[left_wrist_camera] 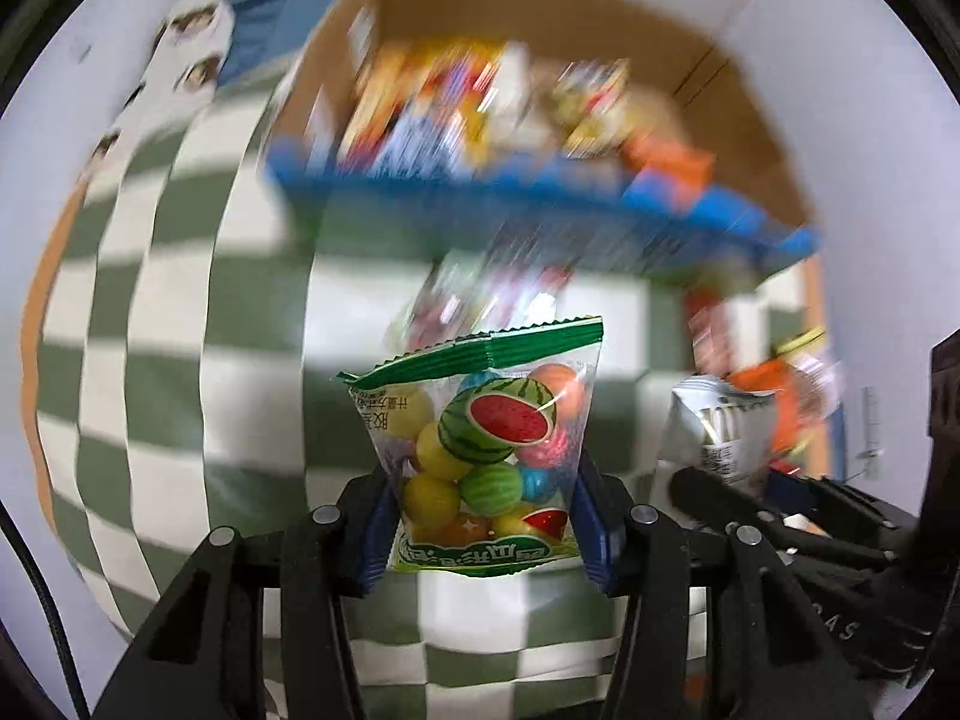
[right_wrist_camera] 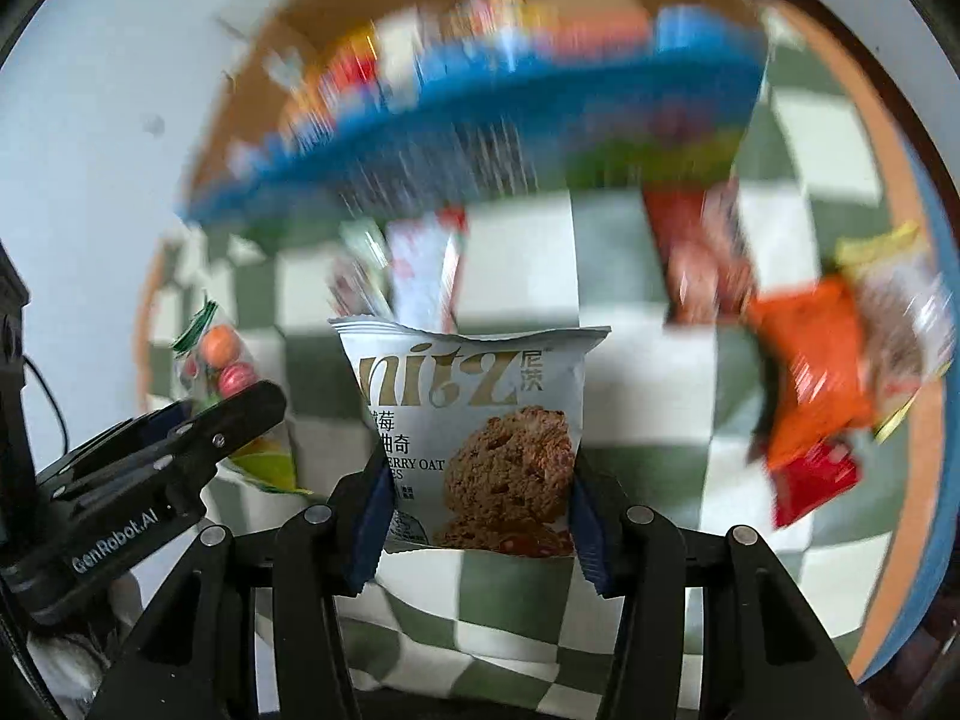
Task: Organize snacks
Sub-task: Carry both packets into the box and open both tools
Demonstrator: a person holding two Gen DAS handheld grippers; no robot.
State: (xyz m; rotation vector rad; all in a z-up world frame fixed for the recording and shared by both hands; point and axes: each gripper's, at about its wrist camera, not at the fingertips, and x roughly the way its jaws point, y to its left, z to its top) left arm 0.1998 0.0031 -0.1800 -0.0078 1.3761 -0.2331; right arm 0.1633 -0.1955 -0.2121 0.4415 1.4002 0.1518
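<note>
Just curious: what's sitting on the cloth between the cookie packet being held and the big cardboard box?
In the right wrist view, blurred white-and-red packets lie on the checkered cloth between the cookie packet and the cardboard box.

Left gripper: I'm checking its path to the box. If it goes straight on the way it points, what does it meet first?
Probably the blurred packets on the checkered cloth, then the blue box front. The left gripper carries the gumball bag; depth is unclear.
</note>
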